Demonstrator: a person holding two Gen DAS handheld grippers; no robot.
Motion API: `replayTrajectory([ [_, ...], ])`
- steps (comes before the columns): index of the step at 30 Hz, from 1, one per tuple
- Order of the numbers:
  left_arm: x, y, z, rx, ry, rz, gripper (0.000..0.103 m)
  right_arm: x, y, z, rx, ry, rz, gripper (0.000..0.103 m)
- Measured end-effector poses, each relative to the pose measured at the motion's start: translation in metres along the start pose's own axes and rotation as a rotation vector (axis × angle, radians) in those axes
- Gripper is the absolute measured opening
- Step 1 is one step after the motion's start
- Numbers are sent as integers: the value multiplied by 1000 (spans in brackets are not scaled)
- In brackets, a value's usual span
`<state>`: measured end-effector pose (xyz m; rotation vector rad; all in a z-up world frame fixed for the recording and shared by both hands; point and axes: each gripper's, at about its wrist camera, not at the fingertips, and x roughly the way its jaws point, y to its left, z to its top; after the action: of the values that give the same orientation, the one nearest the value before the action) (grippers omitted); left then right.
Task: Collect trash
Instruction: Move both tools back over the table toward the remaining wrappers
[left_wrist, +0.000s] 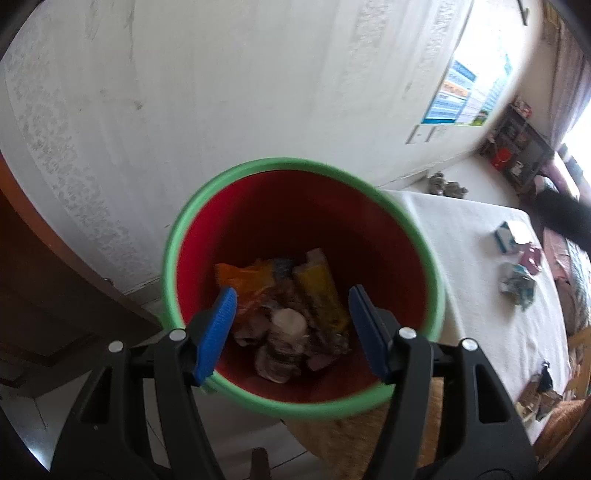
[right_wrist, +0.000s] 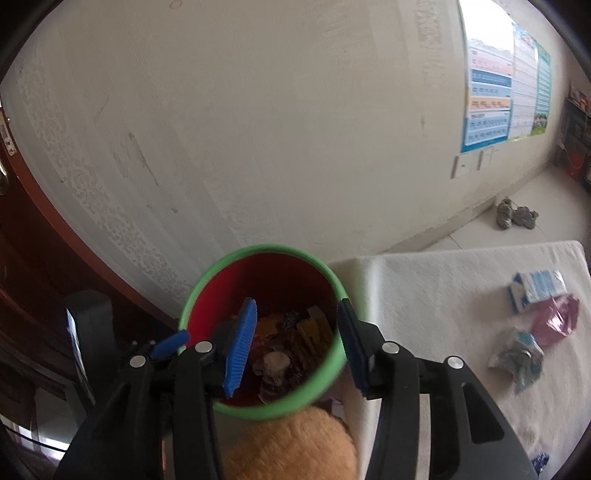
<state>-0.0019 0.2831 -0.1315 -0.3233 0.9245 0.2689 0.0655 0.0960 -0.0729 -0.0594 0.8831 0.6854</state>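
A red bin with a green rim (left_wrist: 236, 173) stands beside the white-covered table (left_wrist: 461, 258); it also shows in the right wrist view (right_wrist: 207, 280). Inside lie wrappers (left_wrist: 321, 288), an orange bag (left_wrist: 243, 277) and a crushed bottle (left_wrist: 284, 343). My left gripper (left_wrist: 291, 332) hangs open and empty above the bin mouth. My right gripper (right_wrist: 295, 347) is open and empty over the bin too. A blue-white carton (right_wrist: 535, 288), a pink wrapper (right_wrist: 557, 317) and a crumpled packet (right_wrist: 517, 358) lie on the table.
A white wall (right_wrist: 258, 129) with posters (right_wrist: 491, 103) is behind the bin. A brown door (left_wrist: 44, 277) is at left. Shoes (right_wrist: 517, 216) sit on the floor by the wall. An orange woven seat (right_wrist: 291, 446) is under the bin.
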Motion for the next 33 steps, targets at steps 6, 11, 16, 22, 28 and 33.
replayTrajectory([
  [6, -15, -37, -12, 90, 0, -53, 61, -43, -79, -67, 136, 50, -149, 50],
  [11, -22, -75, -27, 162, 24, -117, 61, -82, -172, -127, 293, 139, -359, 50],
  [16, -34, -132, -50, 309, 53, -194, 61, -101, -235, -173, 447, 211, -455, 51],
  [22, -43, -184, -80, 416, 165, -341, 68, -93, -262, -204, 593, 252, -381, 49],
  [28, -36, -221, -126, 548, 289, -367, 68, -98, -267, -202, 639, 190, -336, 15],
  [33, -10, -232, -152, 594, 405, -320, 59, -119, -268, -195, 659, 76, -326, 15],
])
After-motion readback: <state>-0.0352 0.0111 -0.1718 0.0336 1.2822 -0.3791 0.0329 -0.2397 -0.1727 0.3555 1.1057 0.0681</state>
